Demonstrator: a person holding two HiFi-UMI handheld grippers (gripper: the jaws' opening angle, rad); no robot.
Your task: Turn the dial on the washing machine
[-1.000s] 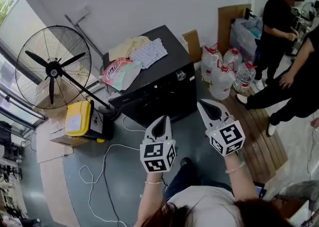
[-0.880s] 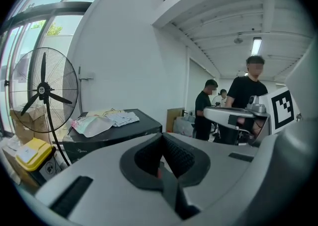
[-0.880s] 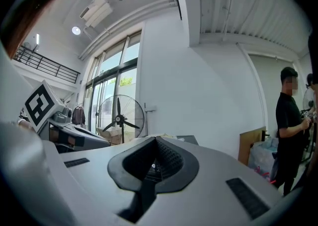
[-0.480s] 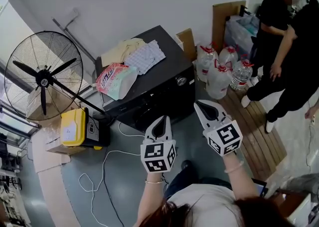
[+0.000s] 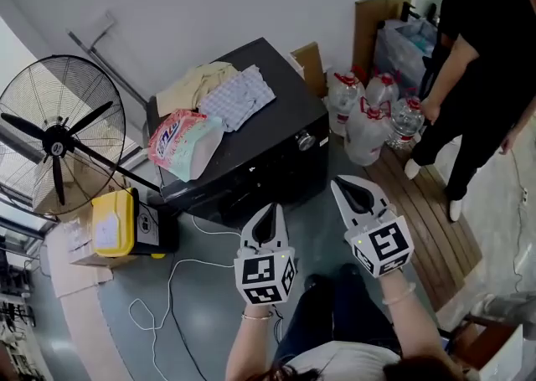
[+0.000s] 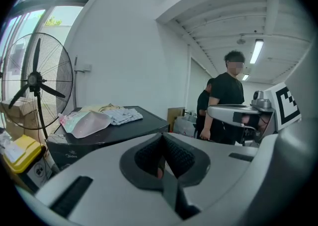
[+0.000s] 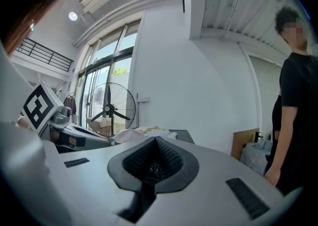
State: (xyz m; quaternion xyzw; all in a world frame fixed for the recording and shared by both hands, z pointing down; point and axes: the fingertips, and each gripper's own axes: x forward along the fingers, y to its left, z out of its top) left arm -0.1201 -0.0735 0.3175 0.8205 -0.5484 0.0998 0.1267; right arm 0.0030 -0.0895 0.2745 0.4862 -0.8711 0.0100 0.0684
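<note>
Pedestal fan [image 5: 54, 149] stood at the far left by the window, with a yellow box [image 5: 110, 222] on the floor below it and a white cable [image 5: 172, 283] looping over the grey floor. Right of these sat the black washing machine [image 5: 260, 166]. On its lid lay a pink-and-green bag [image 5: 180, 141], a beige cloth [image 5: 194, 84] and a checked cloth [image 5: 236, 96]. The dial [image 5: 305, 141], a silver knob, sat on the upper right of the machine's front panel.

In front of the machine the left gripper [image 5: 269, 212] was held in the air, its jaws pressed together with nothing between them. The right gripper [image 5: 345, 187] was raised just beside it, pointing toward the machine's right corner. Its jaws were likewise closed and empty. Both were well apart from the dial.

Further right, clear water jugs [image 5: 368, 124] with red caps stood beside the machine, near wooden planks [image 5: 431, 229]. A person in black [image 5: 473, 61] stood at the far right.
</note>
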